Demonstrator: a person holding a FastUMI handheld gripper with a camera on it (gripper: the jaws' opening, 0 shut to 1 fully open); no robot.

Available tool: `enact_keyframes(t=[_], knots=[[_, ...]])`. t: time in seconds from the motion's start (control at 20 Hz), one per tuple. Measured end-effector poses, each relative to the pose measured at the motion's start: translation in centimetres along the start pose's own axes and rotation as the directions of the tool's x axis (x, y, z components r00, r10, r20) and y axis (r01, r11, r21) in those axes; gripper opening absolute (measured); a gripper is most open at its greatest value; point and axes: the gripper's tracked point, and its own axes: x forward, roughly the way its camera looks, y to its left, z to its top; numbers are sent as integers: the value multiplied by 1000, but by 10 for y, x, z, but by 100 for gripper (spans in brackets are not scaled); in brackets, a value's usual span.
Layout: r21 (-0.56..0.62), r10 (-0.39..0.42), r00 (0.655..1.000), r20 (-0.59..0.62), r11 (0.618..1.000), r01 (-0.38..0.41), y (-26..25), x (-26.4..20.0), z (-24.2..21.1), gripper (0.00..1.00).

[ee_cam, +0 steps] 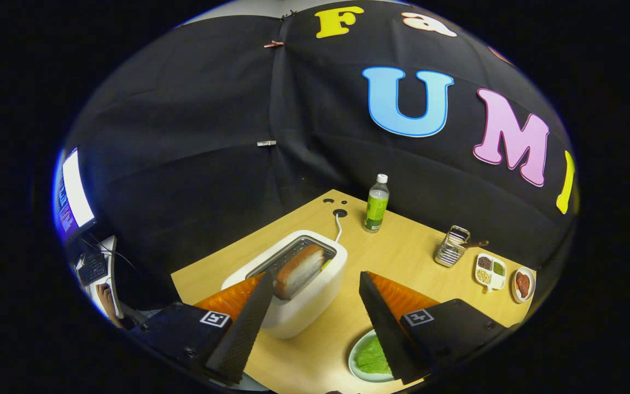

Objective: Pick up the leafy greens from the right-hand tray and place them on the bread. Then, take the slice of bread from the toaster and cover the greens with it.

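A white toaster [315, 298] stands on the wooden table [402, 249], just ahead of my left finger. A brown-crusted slice of bread [299, 271] sticks up out of its slot, tilted, close to the left fingertip but not between the fingers. My gripper [315, 276] is open and holds nothing; it hovers above the table. Leafy greens [372, 358] lie on a pale round plate [354, 364] below the right finger, which hides part of them. I cannot tell whether bread lies under the greens.
A green bottle [376, 203] stands beyond the toaster near the table's back corner. To the right are a wire rack [451, 247], a divided dish of seeds [490, 271] and a small dish of red food [523, 284]. A person's hand [106, 300] is by a keyboard.
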Motion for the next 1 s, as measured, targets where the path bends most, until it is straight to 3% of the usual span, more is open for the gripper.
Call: enact_keyframes(t=[0.3,0.75,1.0], knots=[[10,17,999,-31,1000,-17,25,33,-2,98],[24,-44,991,-123,999,47,30,94,-31,98],[94,-70,983,-167,992,87,22,107,-38,80]])
